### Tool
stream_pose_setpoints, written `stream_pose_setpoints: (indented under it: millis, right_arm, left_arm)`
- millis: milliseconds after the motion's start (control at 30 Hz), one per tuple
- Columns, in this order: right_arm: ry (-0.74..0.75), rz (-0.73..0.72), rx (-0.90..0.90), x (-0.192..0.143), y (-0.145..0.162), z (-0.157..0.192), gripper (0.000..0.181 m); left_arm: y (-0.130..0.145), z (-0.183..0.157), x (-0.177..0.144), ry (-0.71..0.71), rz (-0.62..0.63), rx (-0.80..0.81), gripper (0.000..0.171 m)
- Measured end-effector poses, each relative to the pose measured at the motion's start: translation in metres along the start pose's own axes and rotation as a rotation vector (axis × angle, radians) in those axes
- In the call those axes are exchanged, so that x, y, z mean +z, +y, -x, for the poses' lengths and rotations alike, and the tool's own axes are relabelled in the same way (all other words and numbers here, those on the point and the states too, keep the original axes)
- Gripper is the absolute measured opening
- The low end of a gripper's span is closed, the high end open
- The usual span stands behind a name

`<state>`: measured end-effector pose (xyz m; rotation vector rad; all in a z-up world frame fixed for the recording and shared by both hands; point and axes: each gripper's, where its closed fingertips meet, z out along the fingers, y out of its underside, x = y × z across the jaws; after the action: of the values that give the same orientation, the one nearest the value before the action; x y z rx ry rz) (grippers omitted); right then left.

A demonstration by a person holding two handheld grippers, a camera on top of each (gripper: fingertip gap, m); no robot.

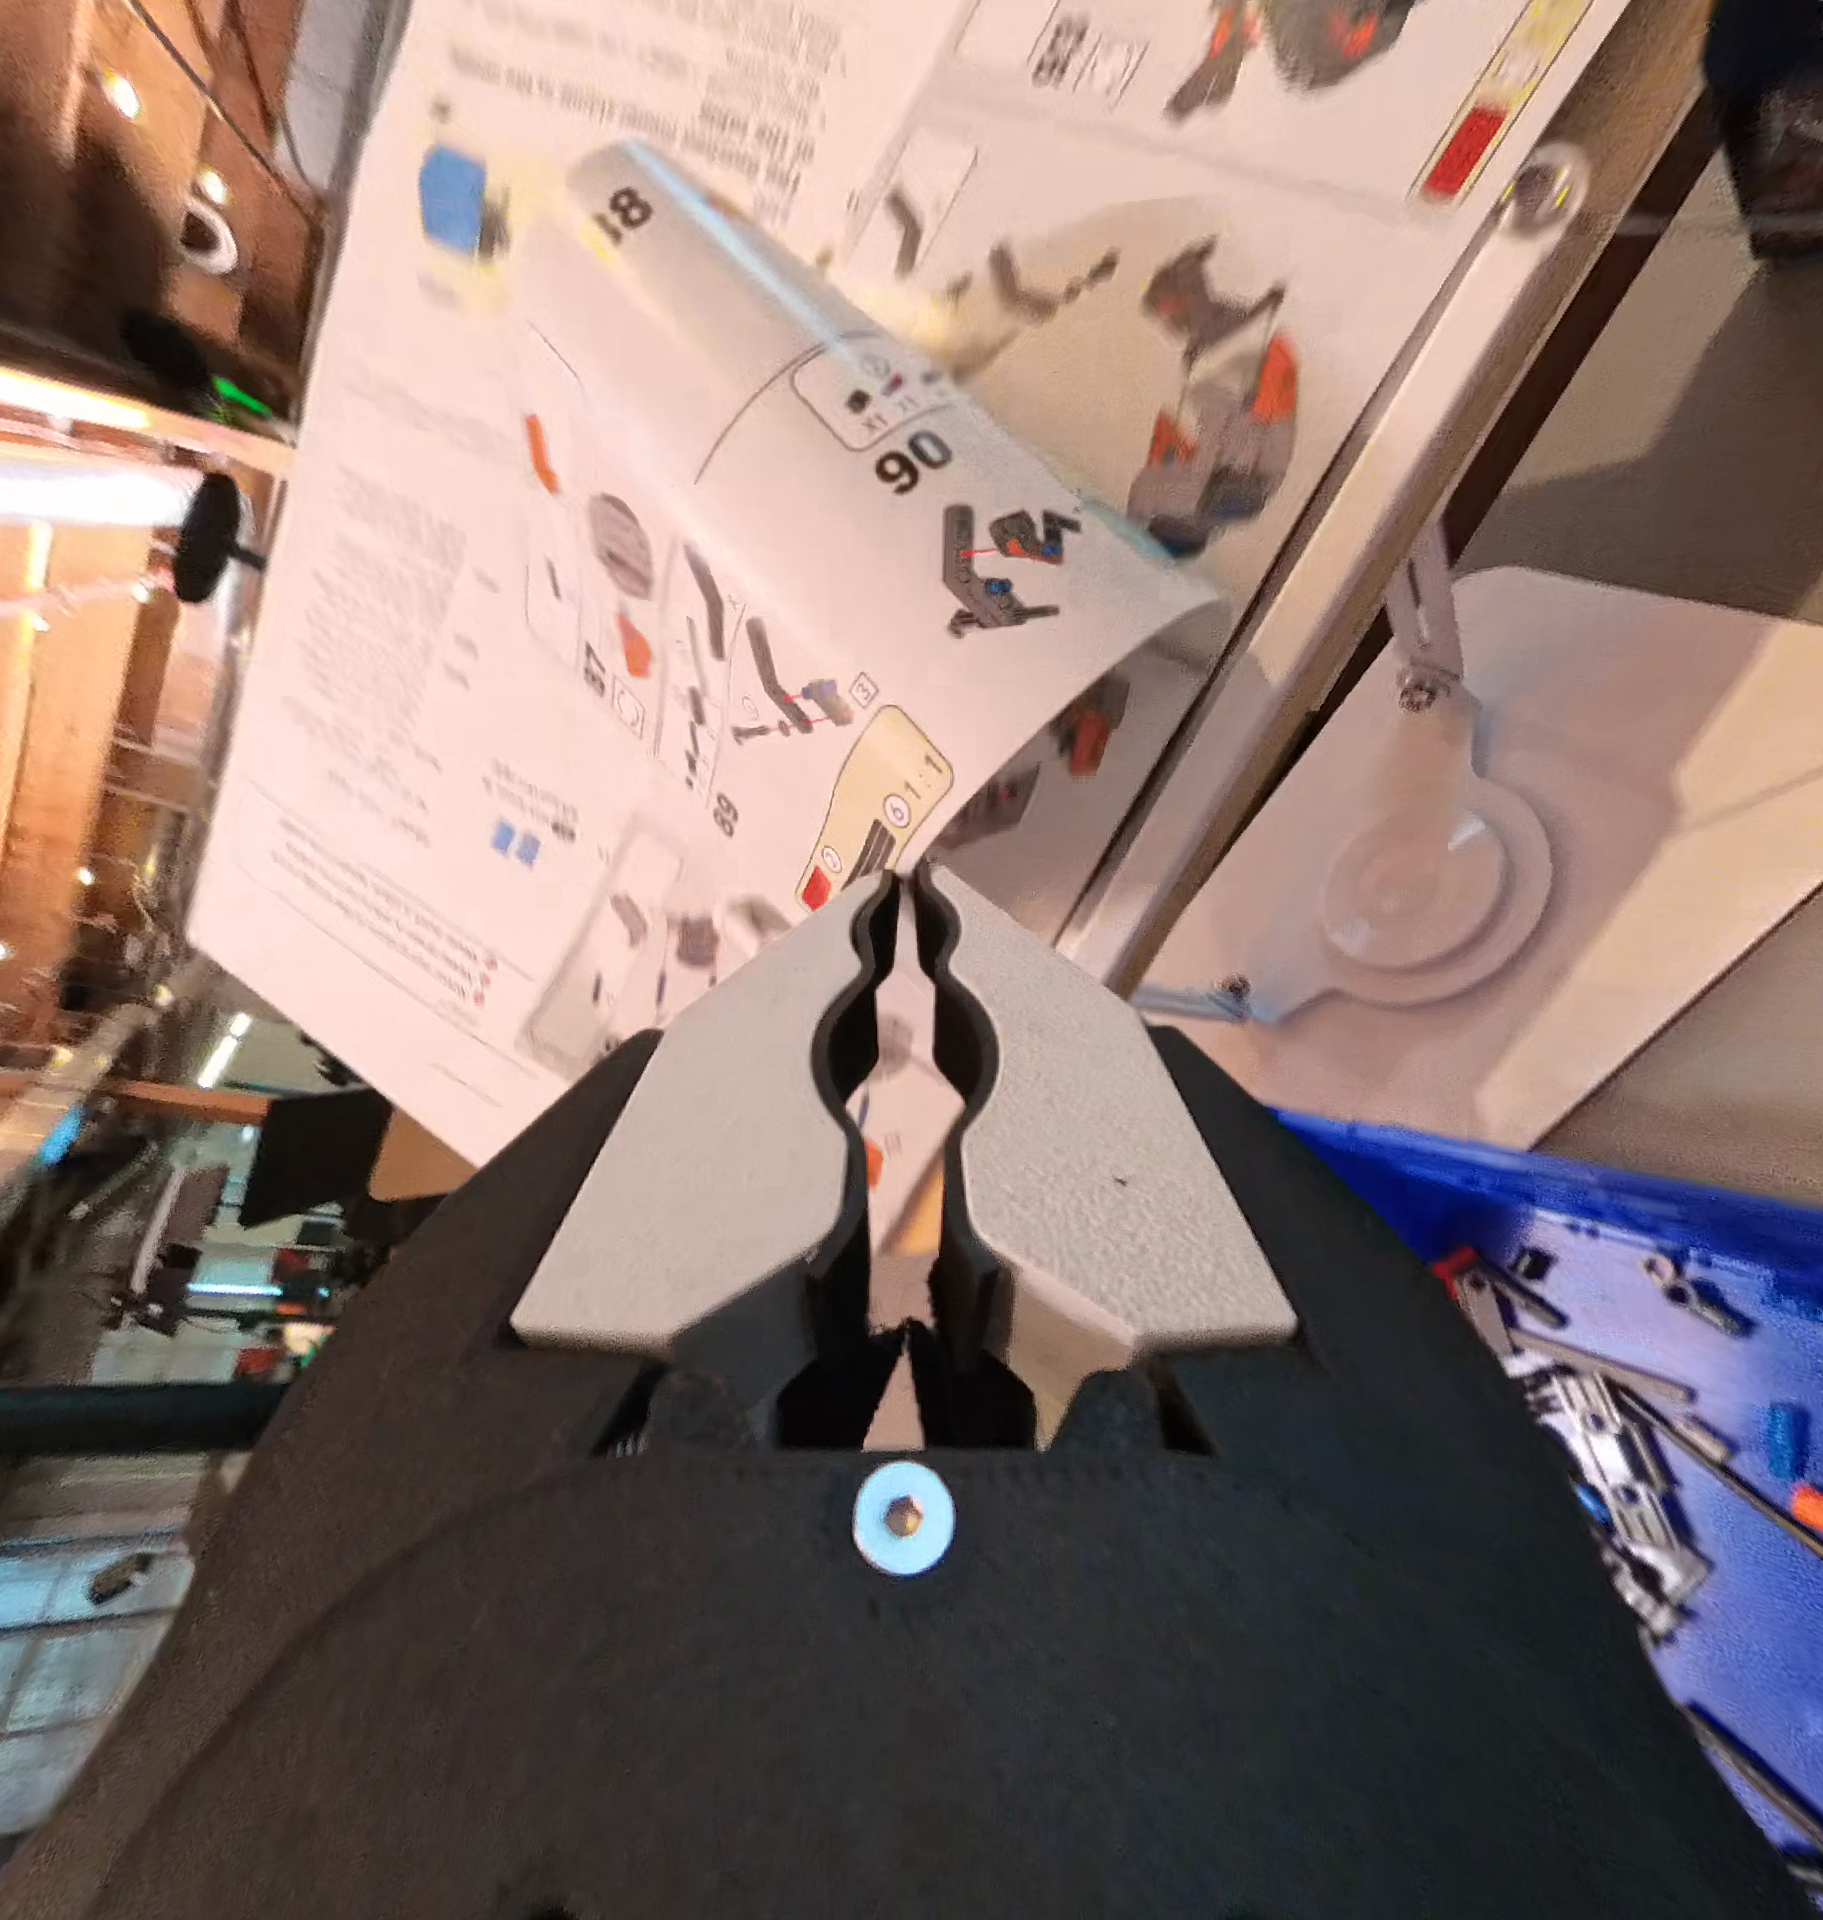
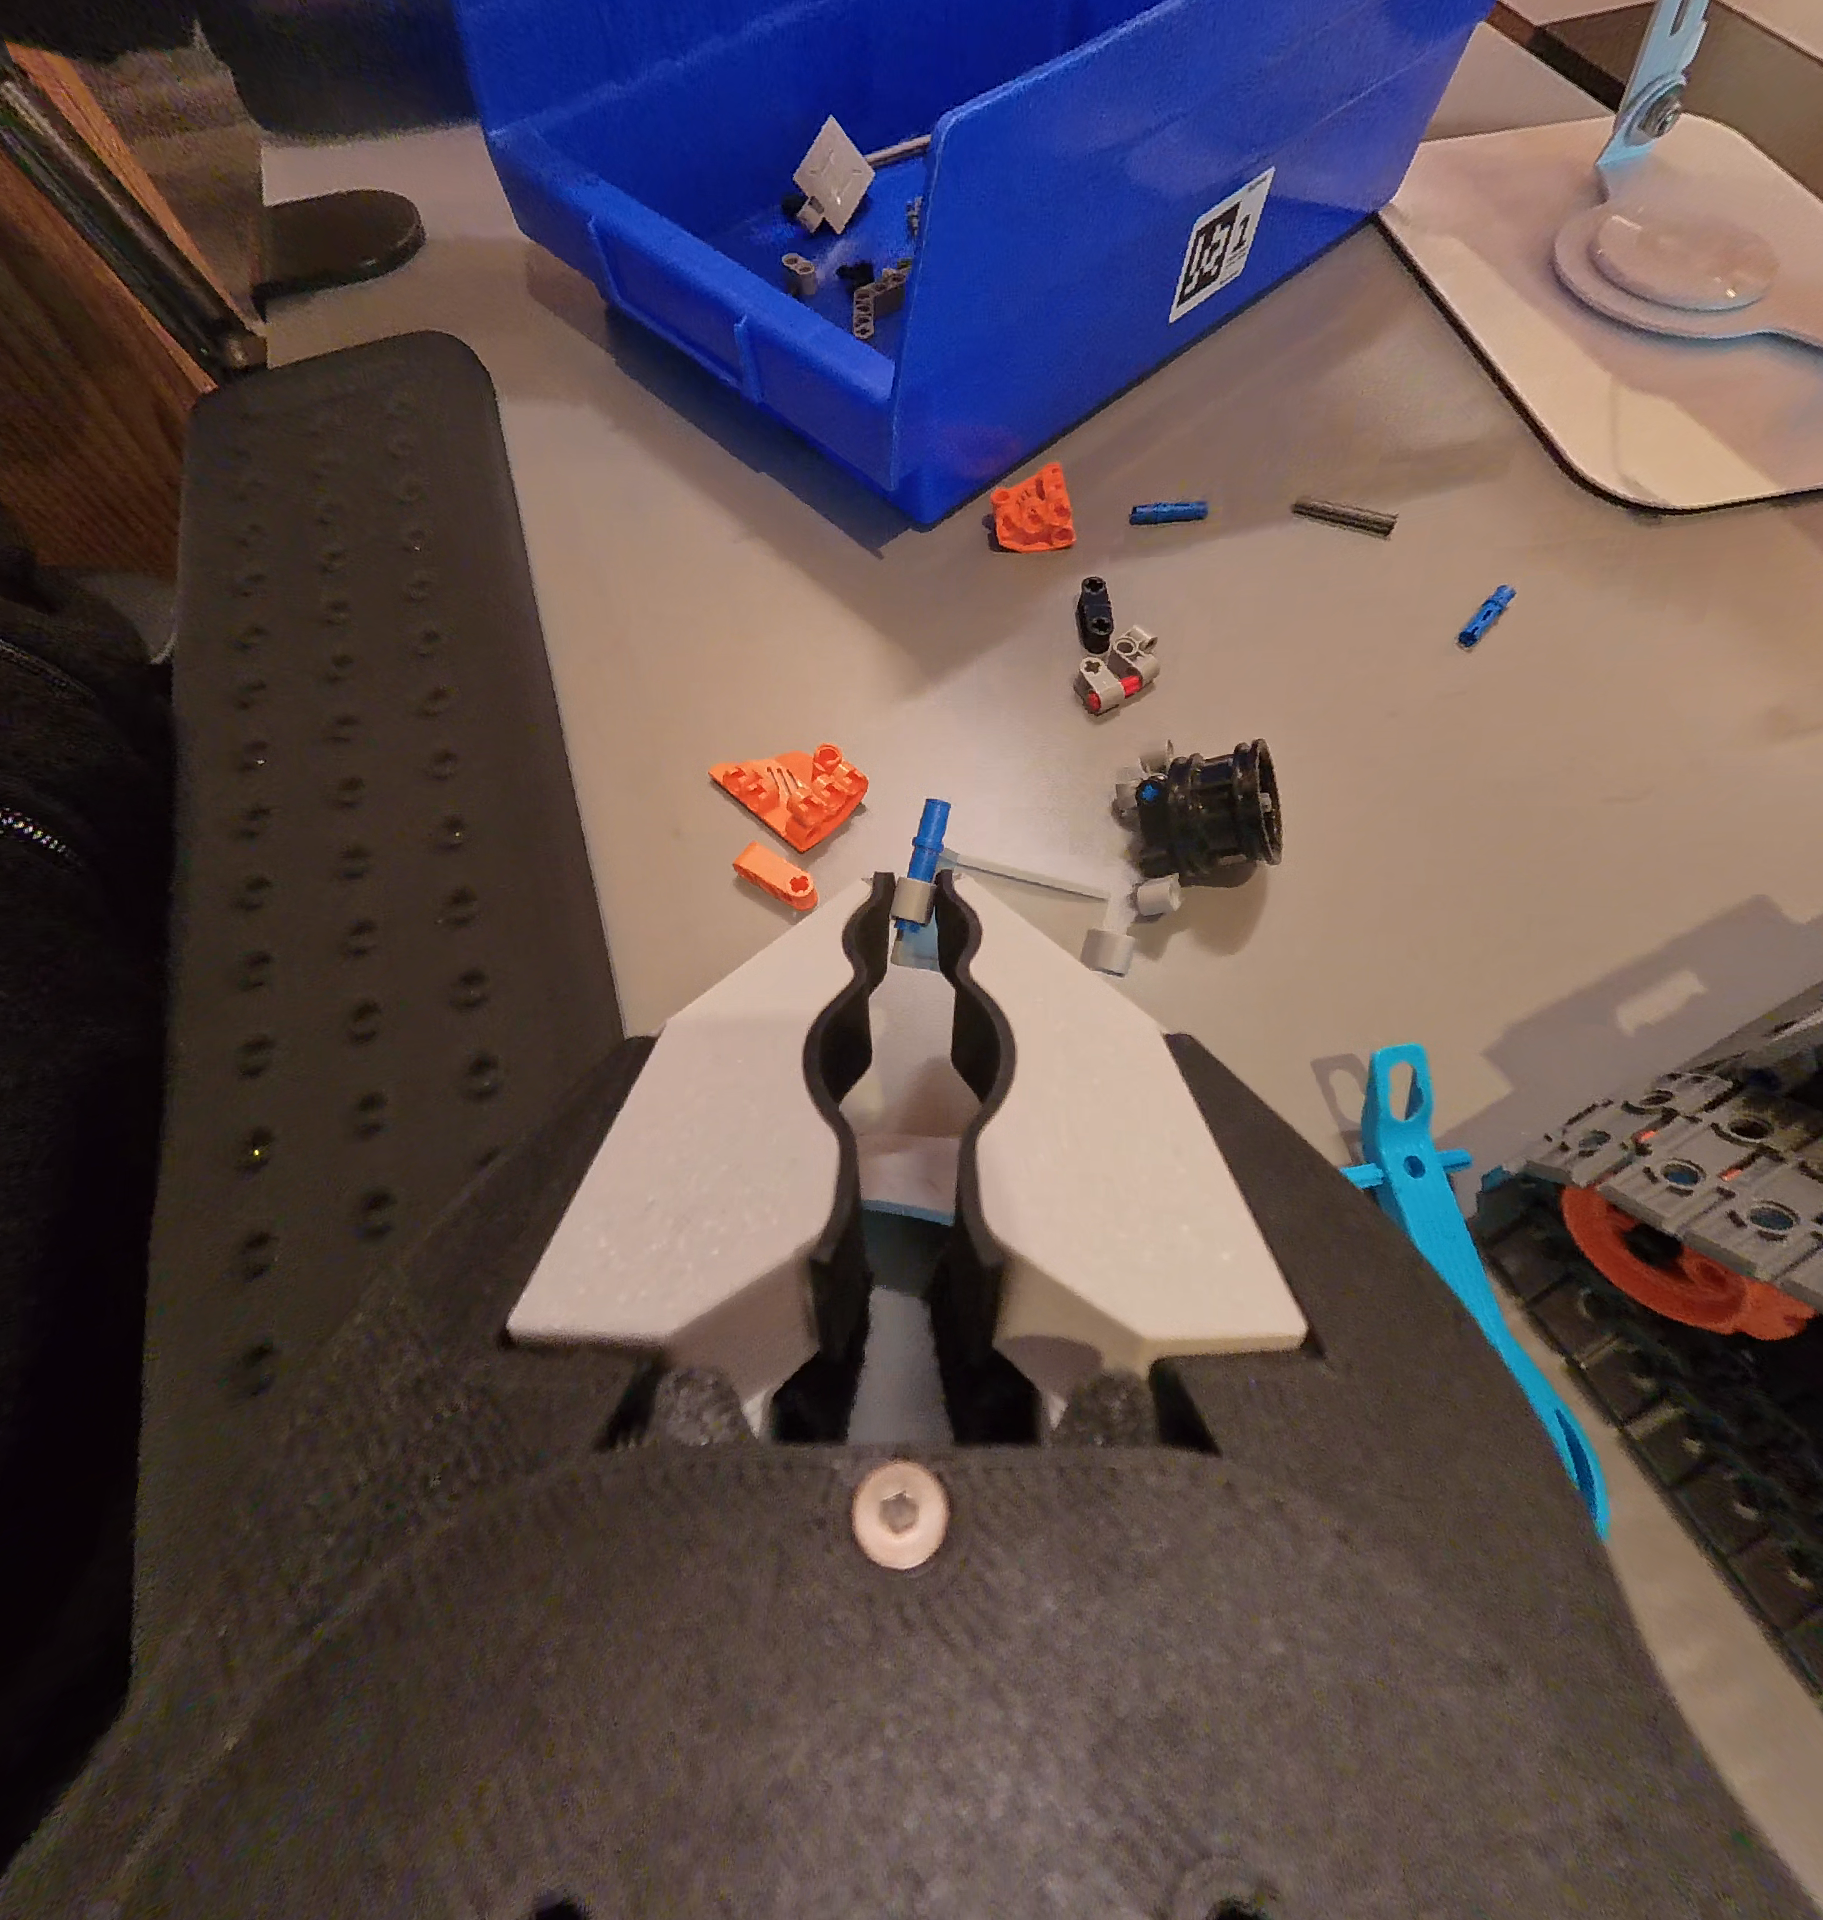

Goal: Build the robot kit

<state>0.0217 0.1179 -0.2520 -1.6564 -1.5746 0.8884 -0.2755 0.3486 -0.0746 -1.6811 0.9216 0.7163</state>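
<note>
While page corner (image 1: 891,821) is pinched by closed left tool (image 1: 905,883), small grey-and-blue piece (image 2: 919,878) is clamped in right tool (image 2: 912,891) above tabletop (image 2: 1406,790), near orange parts (image 2: 793,795).

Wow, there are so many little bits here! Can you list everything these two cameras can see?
Instruction booklet: one, white, open on a stand, one page curling at the left gripper's tips.
Stand base: one, white, right of the bin.
Bin: one, blue, rear of the table, small grey parts inside.
Orange panels: three, two lying left of the right gripper's tips, one by the bin.
Loose blue pins: two, near the bin.
Black wheel hub: one, mid-table.
Grey connector cluster: one, behind the hub.
Tracked model: one, grey and orange, right edge.
Light blue tool: one, beside the model.
Blue pin with grey bush: one, between the right gripper's tips.
Left gripper: shut on the page.
Right gripper: shut on the pin.
</note>
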Motion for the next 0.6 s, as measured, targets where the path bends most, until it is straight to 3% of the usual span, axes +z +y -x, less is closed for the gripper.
stream_pose_setpoints:
  millis: [100, 233, 367, 600]
  right_arm:
    - [-0.001, 0.002, -0.005, 0.001, 0.000, 0.000, 0.006]
    - [0.001, -0.001, 0.006, 0.000, 0.002, -0.002, 0.007]
    - [0.002, -0.006, 0.006, -0.002, 0.003, -0.002, 0.007]
    - [-0.010, -0.019, -0.010, -0.002, 0.000, 0.000, 0.006]
  left_arm:
    - [-0.041, -0.005, 0.007, -0.024, -0.057, 0.073, 0.004]
    - [-0.092, -0.042, 0.019, 0.074, -0.145, 0.127, 0.008]
    - [-0.101, -0.067, 0.023, 0.148, -0.167, 0.142, 0.015]
    - [-0.065, -0.066, 0.025, 0.263, -0.122, -0.076, 0.020]
